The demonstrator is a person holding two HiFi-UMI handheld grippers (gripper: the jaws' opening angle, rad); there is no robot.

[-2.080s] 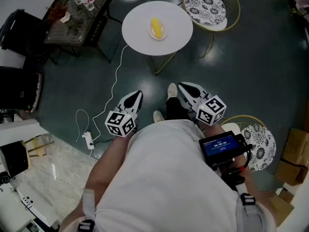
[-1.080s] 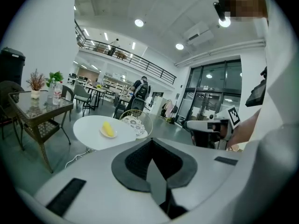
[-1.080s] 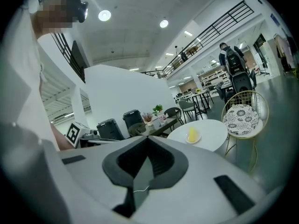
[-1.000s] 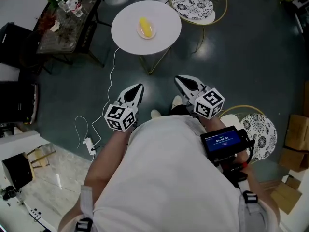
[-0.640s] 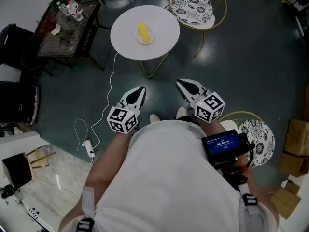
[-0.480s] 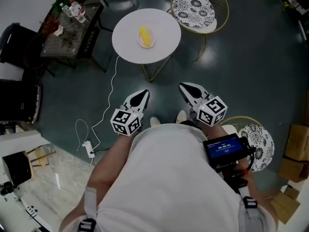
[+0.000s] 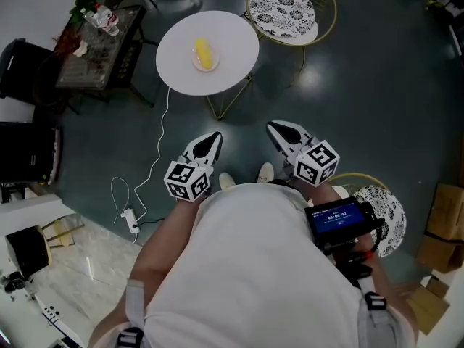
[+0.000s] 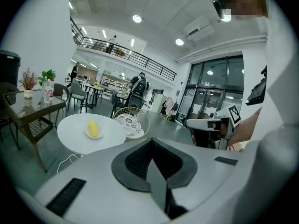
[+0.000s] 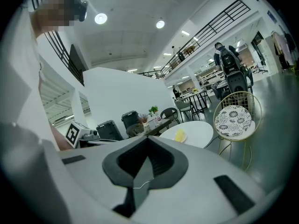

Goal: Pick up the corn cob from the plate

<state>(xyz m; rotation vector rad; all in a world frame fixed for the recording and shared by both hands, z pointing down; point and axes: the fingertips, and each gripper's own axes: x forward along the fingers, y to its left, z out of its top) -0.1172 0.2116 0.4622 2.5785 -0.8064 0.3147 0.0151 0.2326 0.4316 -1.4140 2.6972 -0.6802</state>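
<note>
A yellow corn cob (image 7: 204, 53) lies on a small plate (image 7: 196, 62) on a round white table (image 7: 232, 56), well ahead of both grippers. In the left gripper view the corn cob (image 8: 94, 128) rests on its plate (image 8: 88, 134) at the left. The right gripper view shows the corn cob (image 9: 180, 135) small and far off. My left gripper (image 7: 212, 139) and right gripper (image 7: 278, 130) are held side by side over the floor. Both are shut and empty, as the left gripper (image 8: 151, 146) and right gripper (image 9: 148, 143) show in their own views.
A gold wire chair with a patterned cushion (image 7: 283, 6) stands right behind the table, and another chair (image 7: 382, 207) at my right. A glass side table (image 7: 100, 38) with bottles is at the left. A white cable and power strip (image 7: 130, 216) lie on the dark floor.
The table with the corn has shifted leftward in the head view as I walked. Both grippers stay shut in front of my body.
</note>
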